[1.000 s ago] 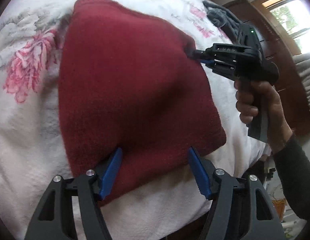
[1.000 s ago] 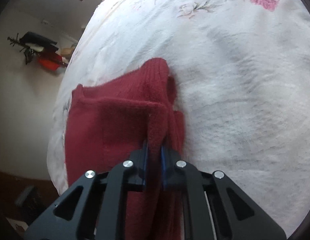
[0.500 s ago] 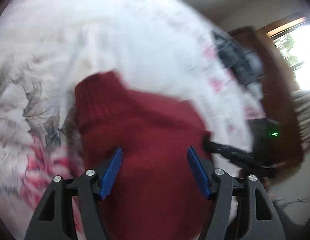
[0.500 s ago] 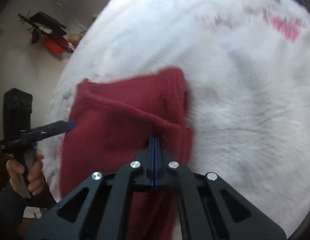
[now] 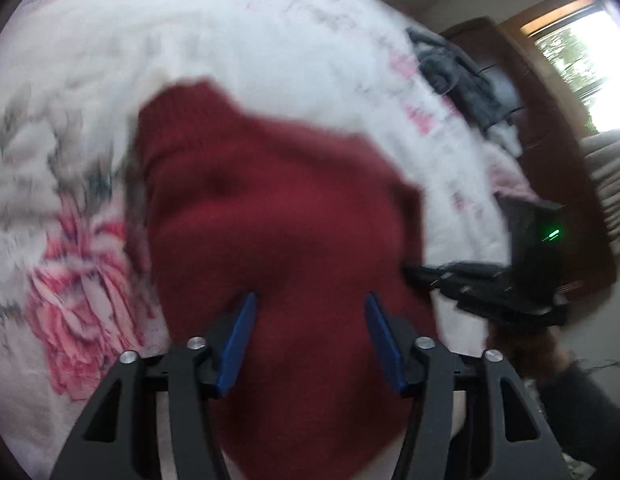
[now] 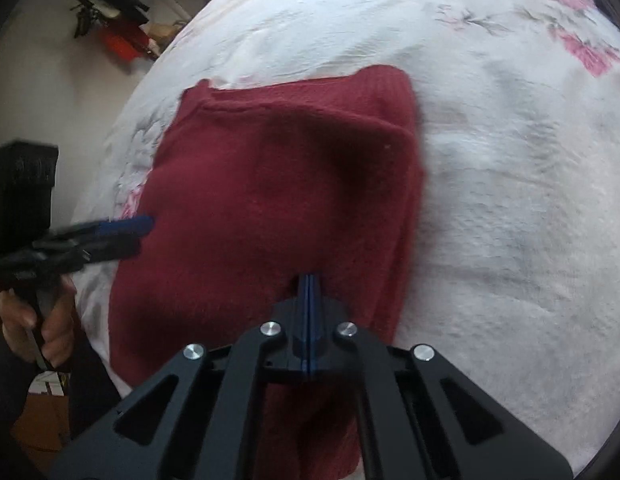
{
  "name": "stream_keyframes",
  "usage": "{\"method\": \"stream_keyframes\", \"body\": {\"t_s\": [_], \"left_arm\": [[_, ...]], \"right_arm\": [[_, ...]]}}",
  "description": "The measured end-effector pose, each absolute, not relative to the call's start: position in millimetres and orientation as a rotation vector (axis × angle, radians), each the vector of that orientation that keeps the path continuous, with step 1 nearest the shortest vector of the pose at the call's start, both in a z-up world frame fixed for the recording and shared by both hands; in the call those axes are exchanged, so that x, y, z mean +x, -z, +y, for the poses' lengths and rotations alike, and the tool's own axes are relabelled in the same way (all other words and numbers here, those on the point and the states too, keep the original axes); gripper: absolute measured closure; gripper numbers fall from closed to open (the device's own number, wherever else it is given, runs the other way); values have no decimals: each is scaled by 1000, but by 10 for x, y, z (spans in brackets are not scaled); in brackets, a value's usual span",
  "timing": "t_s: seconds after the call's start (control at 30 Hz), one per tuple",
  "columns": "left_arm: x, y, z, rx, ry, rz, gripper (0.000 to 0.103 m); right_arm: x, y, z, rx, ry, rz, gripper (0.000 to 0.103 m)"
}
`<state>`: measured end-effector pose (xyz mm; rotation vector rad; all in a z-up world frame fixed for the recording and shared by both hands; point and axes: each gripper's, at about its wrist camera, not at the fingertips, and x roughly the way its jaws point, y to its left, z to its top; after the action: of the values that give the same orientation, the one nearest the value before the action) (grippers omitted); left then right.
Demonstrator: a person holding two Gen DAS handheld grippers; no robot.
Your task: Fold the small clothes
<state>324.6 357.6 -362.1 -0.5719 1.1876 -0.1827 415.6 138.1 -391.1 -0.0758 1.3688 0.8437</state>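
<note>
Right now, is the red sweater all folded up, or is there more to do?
Partly done. The red sweater lies on the flowery blanket with one side already doubled over along its right edge. In hand: the right gripper has its jaws closed over the sweater, whether pinching cloth I cannot tell; the left gripper is open above it. Probably left: another fold to make it smaller, then letting go.

Fuzzy matt knit red sweater (image 6: pixel 278 184) on a plush floral bedspread (image 6: pixel 510 200) (soft, napped cloth).
</note>
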Motion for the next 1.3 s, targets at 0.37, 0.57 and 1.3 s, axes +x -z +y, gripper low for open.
{"method": "stream_keyframes", "body": {"t_s": [0.37, 0.57, 1.3], "left_arm": [[2732, 3425, 3248, -511, 200, 1199, 47], [2557, 3144, 3175, -554, 249, 1139, 46], [1079, 2296, 2743, -356, -53, 1178, 11]], "right_arm": [[3584, 3782, 1355, -199, -843, 1372, 103], [3546, 3441, 1179, -108, -820, 1331, 103], [2199, 2531, 516, -114, -605, 1168, 13]]}}
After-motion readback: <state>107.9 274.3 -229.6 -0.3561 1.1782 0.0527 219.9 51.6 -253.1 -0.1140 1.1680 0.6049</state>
